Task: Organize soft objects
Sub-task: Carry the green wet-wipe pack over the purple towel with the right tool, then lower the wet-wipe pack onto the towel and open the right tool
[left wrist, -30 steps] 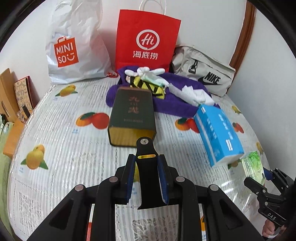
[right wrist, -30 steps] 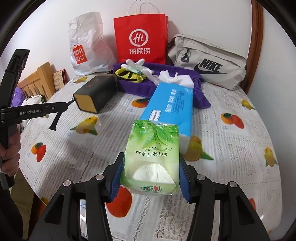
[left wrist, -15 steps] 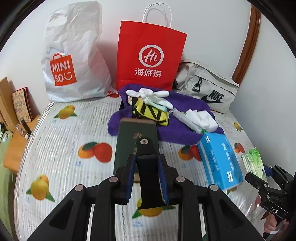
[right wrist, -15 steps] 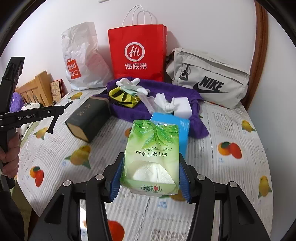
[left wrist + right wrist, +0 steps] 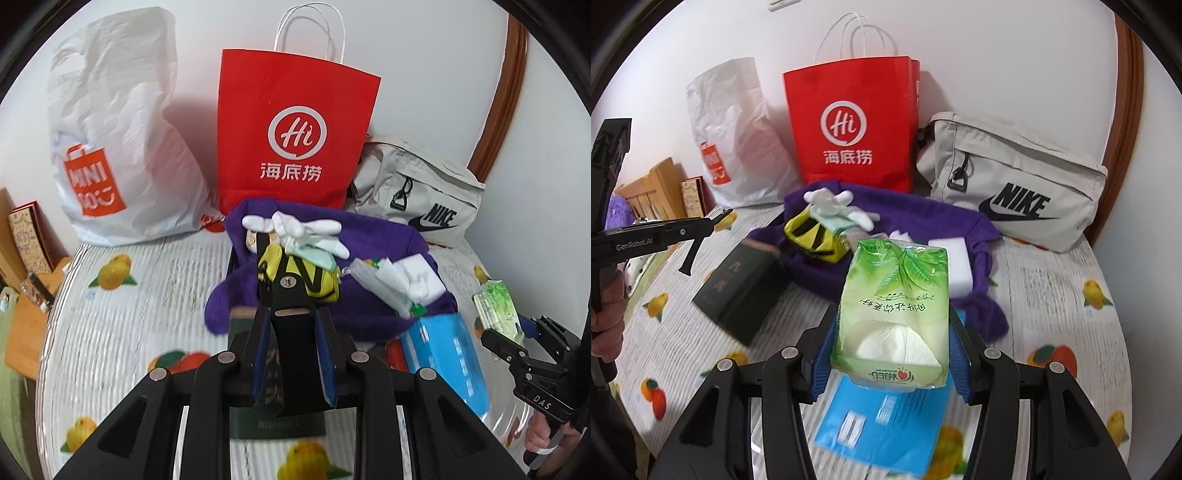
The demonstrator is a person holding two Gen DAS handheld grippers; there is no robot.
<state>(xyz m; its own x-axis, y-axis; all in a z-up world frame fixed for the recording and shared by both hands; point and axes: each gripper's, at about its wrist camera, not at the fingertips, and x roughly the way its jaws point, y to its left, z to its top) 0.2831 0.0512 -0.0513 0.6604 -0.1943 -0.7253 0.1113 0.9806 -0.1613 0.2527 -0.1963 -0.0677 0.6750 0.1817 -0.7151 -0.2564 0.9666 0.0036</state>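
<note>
Tissues (white, showing through a green leaf-print pack (image 5: 892,310)) sit clamped in the right hand-held gripper (image 5: 892,354).

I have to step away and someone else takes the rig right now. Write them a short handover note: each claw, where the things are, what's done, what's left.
Right claw: shut on the green plastic tissue pack, held above the table.
Left claw: shut, holding nothing.
On the fruit-print tablecloth: blue tissue box and dark green box, both in front of the purple towel.
On the towel: white gloves, yellow-black pouch, white sponge block.
Done: green pack picked up.
Left: set it down, probably with the soft things on the towel; the blue box may follow.
</note>
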